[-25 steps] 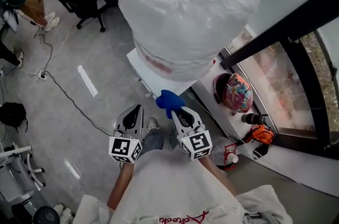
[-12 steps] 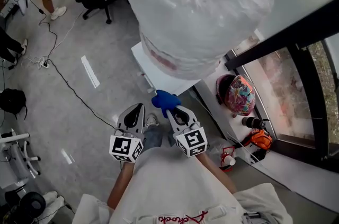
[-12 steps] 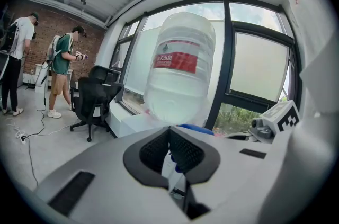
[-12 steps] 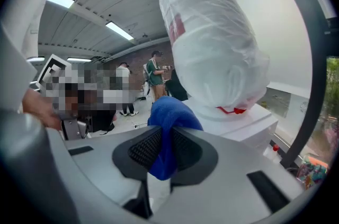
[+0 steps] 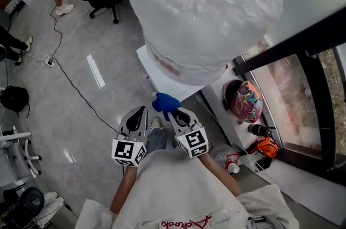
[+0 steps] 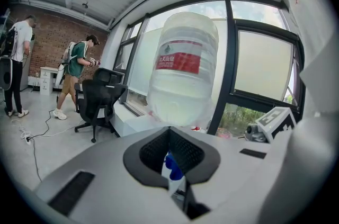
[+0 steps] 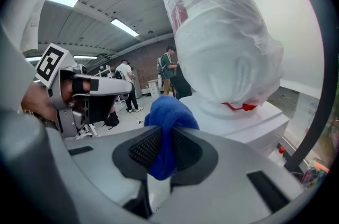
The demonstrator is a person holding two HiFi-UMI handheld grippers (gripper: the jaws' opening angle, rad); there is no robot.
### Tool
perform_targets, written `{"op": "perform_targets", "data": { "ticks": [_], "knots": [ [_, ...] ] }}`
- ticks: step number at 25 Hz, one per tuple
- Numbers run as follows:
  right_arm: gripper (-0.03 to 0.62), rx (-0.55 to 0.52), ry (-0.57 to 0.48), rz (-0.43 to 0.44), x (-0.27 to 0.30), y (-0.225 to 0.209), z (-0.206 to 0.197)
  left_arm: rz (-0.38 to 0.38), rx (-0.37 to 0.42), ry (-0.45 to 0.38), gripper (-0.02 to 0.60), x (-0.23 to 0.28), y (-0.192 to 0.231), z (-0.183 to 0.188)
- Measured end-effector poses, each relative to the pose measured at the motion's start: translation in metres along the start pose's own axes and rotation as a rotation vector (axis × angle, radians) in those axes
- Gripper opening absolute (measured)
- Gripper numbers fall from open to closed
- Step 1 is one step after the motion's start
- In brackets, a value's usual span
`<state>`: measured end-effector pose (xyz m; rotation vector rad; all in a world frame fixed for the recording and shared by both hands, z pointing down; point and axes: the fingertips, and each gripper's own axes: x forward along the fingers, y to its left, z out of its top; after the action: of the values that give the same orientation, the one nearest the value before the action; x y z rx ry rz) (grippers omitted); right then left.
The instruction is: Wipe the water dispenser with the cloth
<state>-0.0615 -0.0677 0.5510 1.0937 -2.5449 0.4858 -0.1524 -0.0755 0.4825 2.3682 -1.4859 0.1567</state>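
My right gripper is still holding the blue cloth, its fingers pinched tight on the middle of the wad so that the rest is bulging out ahead. Over the last second it has drifted a little to the left. The cloth is still hanging just off the near corner of the water dispenser, so I am judging that the wiping has not yet begun. My left gripper is staying level just to the left, its fingers pressed together on nothing.

The bagged bottle is covering most of the dispenser's top from above. Its front panel and taps are not showing in any view. I cannot tell whether the cloth is grazing the white edge or sitting just short of it.
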Motion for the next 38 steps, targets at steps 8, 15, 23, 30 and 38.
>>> {"op": "perform_targets", "data": {
  "ticks": [8, 15, 23, 30, 38],
  "knots": [
    [0.064, -0.010, 0.028, -0.122, -0.012, -0.067, -0.010, -0.010, 0.004, -0.007, 0.011, 0.010, -0.005, 0.004],
    [0.064, 0.026, 0.026, -0.294, -0.035, -0.150, -0.013, -0.014, 0.014, -0.009, 0.011, 0.013, -0.008, 0.009],
    [0.064, 0.034, 0.034, -0.440, -0.057, -0.234, -0.012, -0.003, 0.022, -0.008, 0.012, 0.011, -0.006, 0.011],
    [0.064, 0.058, 0.022, -0.531, -0.071, -0.281, -0.003, -0.003, 0.028, -0.006, 0.011, 0.010, -0.009, 0.012],
    [0.064, 0.018, -0.036, -0.512, -0.097, -0.241, 0.005, -0.013, 0.030, -0.012, 0.012, 0.008, -0.015, 0.011]
  ]
}}
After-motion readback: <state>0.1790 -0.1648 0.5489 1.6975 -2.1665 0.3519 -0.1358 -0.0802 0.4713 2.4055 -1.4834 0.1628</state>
